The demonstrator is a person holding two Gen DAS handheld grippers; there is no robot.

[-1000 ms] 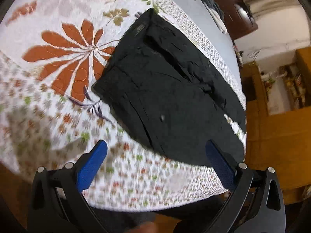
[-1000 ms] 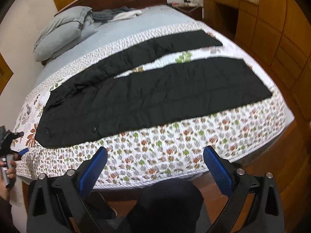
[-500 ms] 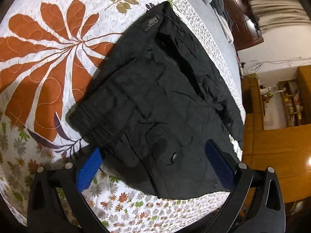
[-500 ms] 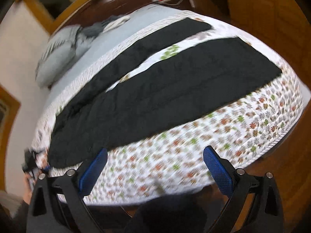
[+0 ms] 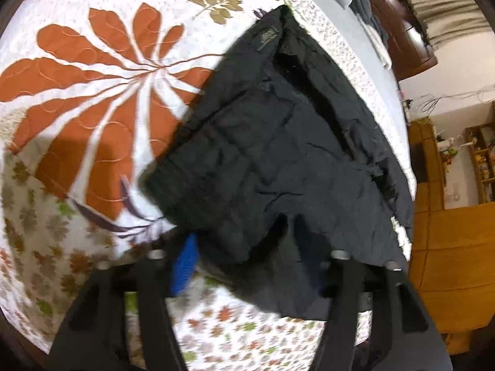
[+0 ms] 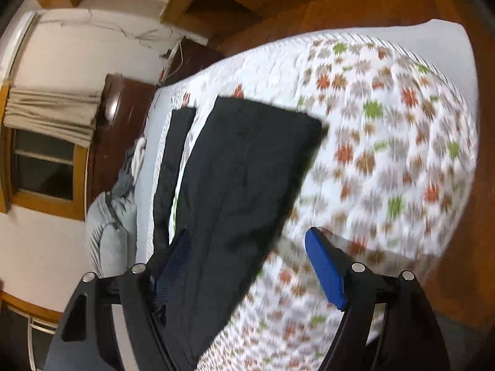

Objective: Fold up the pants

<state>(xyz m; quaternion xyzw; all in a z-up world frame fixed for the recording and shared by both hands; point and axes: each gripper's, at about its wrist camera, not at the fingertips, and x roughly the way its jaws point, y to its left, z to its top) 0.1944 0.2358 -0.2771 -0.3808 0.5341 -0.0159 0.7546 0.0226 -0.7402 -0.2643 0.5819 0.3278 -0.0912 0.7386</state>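
Two tools work over one pair of black pants (image 5: 278,154) spread flat on a bed's floral quilt (image 5: 92,92).

Left tool (image 5: 244,266): at the waist end, near corner of the waistband. Its jaws have just been closing; the fabric's edge lies between the blue pads (image 5: 185,266), but blur hides whether they press on it.

Right tool (image 6: 247,266): at the hem end of the near leg (image 6: 241,170). Its jaws have just been closing; the leg's near edge runs between them, the right pad (image 6: 324,272) over bare quilt. I cannot tell whether the left pad touches the cloth.

Far leg (image 6: 173,154) lies beside the near one, a thin strip of quilt between. Broad open quilt to the right of the hem and left of the waistband; bed edge and wooden floor (image 6: 402,6) beyond.
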